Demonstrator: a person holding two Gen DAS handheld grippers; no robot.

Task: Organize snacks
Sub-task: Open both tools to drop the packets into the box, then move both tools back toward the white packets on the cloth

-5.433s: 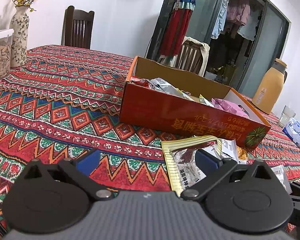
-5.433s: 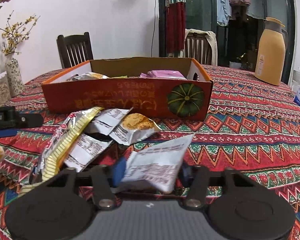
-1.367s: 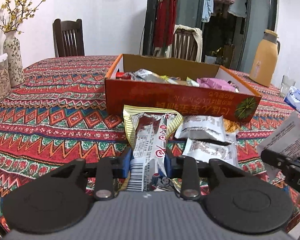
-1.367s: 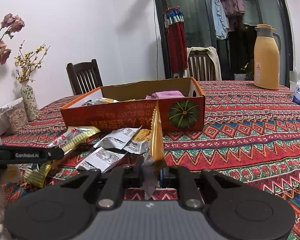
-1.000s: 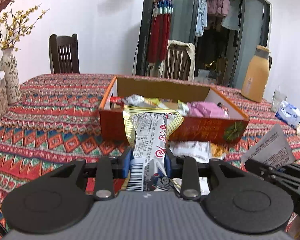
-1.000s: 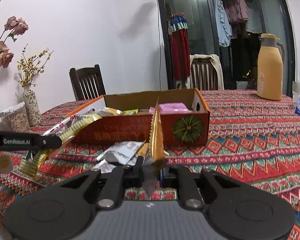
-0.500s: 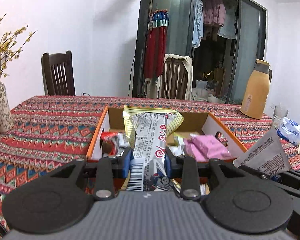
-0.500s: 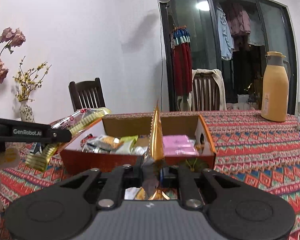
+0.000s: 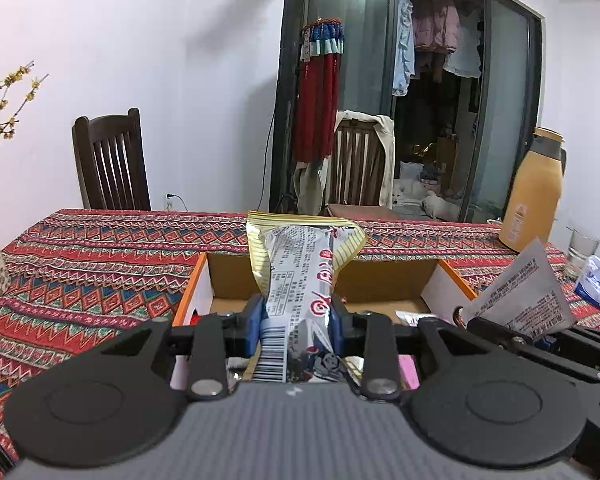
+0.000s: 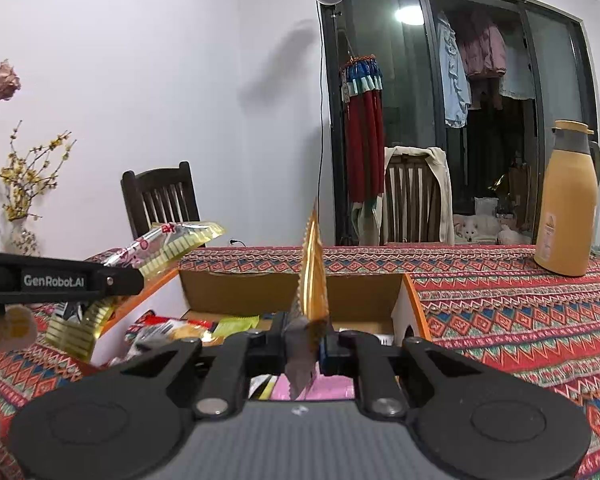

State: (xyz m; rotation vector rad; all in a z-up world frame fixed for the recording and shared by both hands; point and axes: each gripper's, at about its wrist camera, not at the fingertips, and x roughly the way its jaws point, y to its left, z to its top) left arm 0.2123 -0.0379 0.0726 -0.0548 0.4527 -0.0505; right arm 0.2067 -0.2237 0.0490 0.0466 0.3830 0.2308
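Over the open cardboard box (image 9: 380, 280) on the counter (image 9: 100, 256), your left tongs (image 9: 296, 320) pinch a silver-and-gold snack bar (image 9: 300, 276) and your right tongs (image 10: 304, 340) a flat gold-edged packet (image 10: 312, 276), neither yet dropped among the snacks already inside.

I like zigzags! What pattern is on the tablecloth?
Zigzags and diamonds in red, blue, green and white stripes on the tablecloth, clearest in the right wrist view.

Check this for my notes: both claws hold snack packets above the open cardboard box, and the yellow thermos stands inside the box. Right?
Not quite. The yellow thermos stands on the tablecloth, outside the cardboard box, as the right wrist view shows. Both claws do hold packets above the box.
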